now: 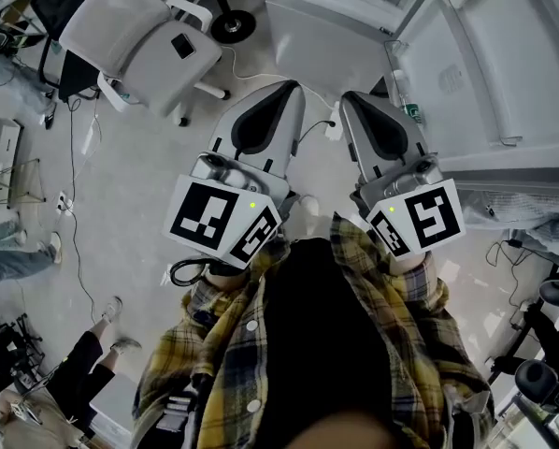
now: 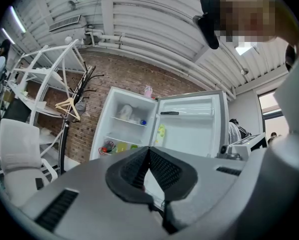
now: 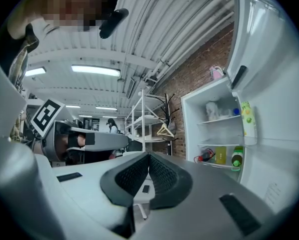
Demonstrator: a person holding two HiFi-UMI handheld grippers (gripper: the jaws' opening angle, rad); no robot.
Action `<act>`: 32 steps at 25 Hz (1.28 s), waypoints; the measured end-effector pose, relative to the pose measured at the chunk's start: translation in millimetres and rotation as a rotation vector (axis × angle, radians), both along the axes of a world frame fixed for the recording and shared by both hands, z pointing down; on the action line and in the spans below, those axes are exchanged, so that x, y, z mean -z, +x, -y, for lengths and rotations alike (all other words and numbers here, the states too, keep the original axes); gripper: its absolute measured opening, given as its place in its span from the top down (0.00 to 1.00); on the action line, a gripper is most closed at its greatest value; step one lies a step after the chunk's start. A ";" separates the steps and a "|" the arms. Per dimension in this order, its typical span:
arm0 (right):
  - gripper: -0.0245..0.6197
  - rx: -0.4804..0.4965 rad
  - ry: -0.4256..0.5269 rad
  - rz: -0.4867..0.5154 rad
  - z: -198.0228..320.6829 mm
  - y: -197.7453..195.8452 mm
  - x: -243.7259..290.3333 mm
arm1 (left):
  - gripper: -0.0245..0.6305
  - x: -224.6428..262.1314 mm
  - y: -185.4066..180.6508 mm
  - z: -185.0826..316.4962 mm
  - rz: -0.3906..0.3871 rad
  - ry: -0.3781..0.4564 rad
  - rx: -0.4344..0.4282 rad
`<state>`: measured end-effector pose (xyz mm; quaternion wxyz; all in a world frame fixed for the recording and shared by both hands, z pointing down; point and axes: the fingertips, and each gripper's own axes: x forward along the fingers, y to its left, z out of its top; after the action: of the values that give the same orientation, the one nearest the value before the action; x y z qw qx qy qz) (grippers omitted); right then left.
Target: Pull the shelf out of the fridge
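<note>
The white fridge [image 2: 139,124] stands open a few steps ahead, its door [image 2: 192,126] swung to the right. Inside it, an upper shelf [image 2: 128,121] carries a white bundle and a lower shelf [image 2: 114,140] sits over bottles and a red item. In the right gripper view the same shelves [image 3: 217,119] show at the right. Both grippers are held close to the person's chest, well short of the fridge. My left gripper [image 1: 285,90] is shut on nothing. My right gripper [image 1: 352,99] is likewise shut and empty. The left gripper [image 3: 82,140] shows in the right gripper view.
A grey office chair [image 1: 135,31] stands on the floor at the left, with cables [image 1: 74,157] trailing near it. A white rack [image 2: 44,84] with a coat hanger [image 2: 69,104] is left of the fridge. People's legs [image 1: 18,251] show at the far left.
</note>
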<state>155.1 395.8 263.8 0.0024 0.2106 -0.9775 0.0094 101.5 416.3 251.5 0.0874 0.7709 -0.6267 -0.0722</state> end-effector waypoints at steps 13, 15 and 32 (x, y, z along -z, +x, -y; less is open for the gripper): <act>0.93 0.010 -0.032 -0.016 18.1 -71.7 -7.3 | 0.96 -5.9 -84.7 17.7 -0.044 -0.014 0.038; 0.93 -0.003 -0.036 -0.017 27.7 -92.0 -6.0 | 0.96 -4.0 -103.9 30.1 -0.045 -0.015 0.020; 0.93 -0.227 -0.071 -0.031 102.2 -205.7 -13.4 | 0.96 -10.6 -222.6 116.5 -0.049 -0.059 -0.200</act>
<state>-50.6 293.6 277.2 0.0239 0.3197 -0.9463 0.0410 -121.1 299.8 262.1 0.1322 0.8246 -0.5463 -0.0635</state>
